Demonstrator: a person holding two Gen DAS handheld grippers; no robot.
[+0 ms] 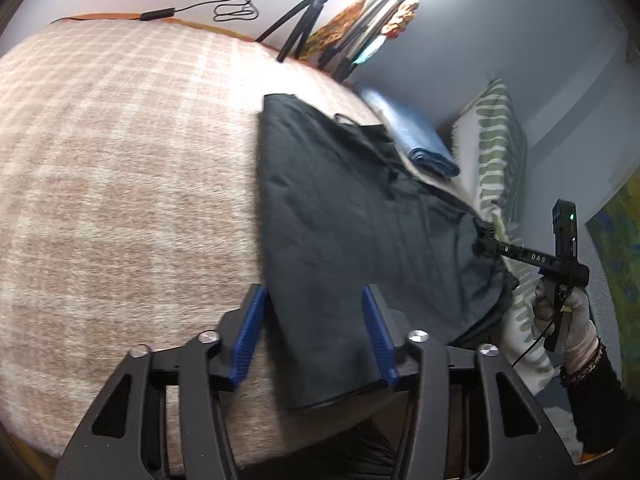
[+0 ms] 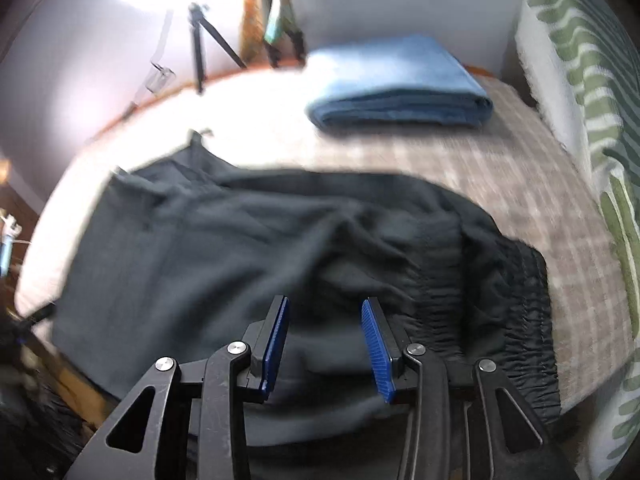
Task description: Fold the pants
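Dark matt cloth pants with a puckered elastic waistband. Fuzzy woven checked blanket. Soft blue folded towel. Gripper frames are matt black plastic with shiny metal rivets and ribbed blue pads.

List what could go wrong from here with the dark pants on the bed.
1. The pants lie rumpled near the elastic waistband; folding now may lock wrinkles in.
2. Both the left hand-held gripper and the right hand-held gripper stand open over cloth, so a shallow pinch could catch only one layer.
3. The leg end reaches the bed's near edge and might slide off.
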